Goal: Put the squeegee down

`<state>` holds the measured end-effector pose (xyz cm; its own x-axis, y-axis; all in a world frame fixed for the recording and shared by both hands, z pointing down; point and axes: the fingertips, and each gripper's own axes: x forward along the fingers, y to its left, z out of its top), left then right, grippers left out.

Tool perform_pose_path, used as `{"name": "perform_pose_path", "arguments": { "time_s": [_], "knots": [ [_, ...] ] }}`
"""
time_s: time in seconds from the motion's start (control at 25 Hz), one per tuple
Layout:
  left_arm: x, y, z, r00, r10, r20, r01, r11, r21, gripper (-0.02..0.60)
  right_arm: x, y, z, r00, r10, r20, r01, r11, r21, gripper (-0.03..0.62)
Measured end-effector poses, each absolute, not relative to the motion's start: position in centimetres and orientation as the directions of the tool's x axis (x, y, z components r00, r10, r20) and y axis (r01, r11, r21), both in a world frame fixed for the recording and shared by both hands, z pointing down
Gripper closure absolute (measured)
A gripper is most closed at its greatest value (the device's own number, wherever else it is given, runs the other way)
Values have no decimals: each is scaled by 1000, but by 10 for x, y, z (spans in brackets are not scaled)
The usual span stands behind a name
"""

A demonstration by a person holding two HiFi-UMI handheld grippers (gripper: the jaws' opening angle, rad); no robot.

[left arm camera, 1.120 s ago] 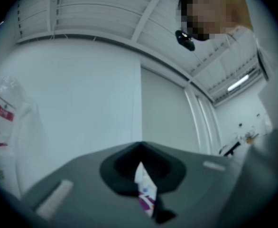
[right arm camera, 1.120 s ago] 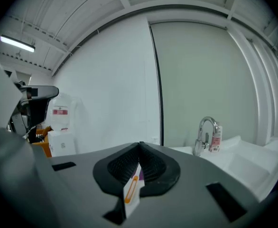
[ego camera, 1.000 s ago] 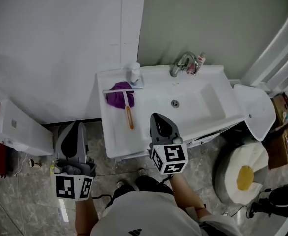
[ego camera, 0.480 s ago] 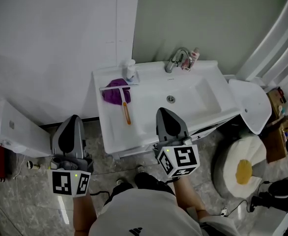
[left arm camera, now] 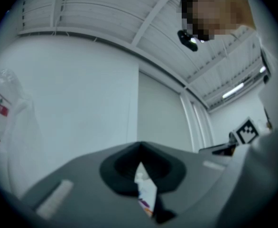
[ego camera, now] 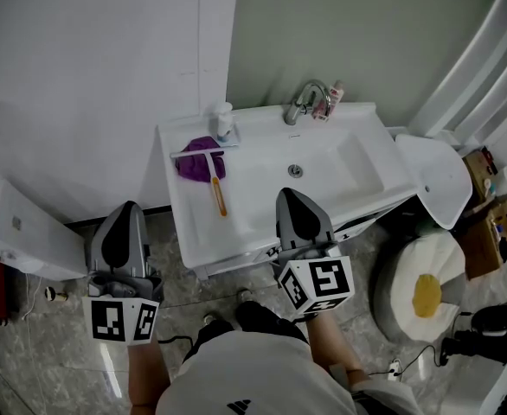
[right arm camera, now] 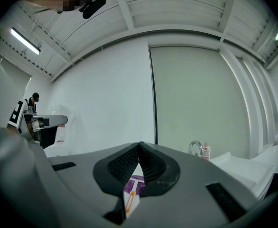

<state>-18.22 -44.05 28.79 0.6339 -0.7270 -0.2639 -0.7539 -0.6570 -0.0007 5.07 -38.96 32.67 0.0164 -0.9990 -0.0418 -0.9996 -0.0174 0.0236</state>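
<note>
The squeegee, with an orange handle and a pale blade, lies on the left side of the white sink top, its blade end on a purple cloth. Nothing holds it. My right gripper hangs shut and empty over the sink's front edge, a hand's width right of the handle. Through the slit under its closed jaws the right gripper view shows the squeegee on the cloth. My left gripper is off the sink's left side above the floor. Its jaws meet at the tips with nothing between them.
A soap dispenser stands at the sink's back left. A faucet and a small bottle stand at the back. A white lid and a round seat with a yellow patch are on the right, a white box on the left.
My right gripper has risen and drawn back a little from the sink, still shut. The squeegee stays on the cloth. My left gripper has hardly moved.
</note>
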Motion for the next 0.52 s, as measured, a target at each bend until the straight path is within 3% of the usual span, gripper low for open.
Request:
{"name": "perform_pose_path", "arguments": {
  "time_s": [0.52],
  "knots": [
    [-198, -443, 293, 633, -729, -262, -753, -658, 13, 575, 34, -391, 326, 18, -999, -46, -1000, -19, 22, 592]
  ]
}}
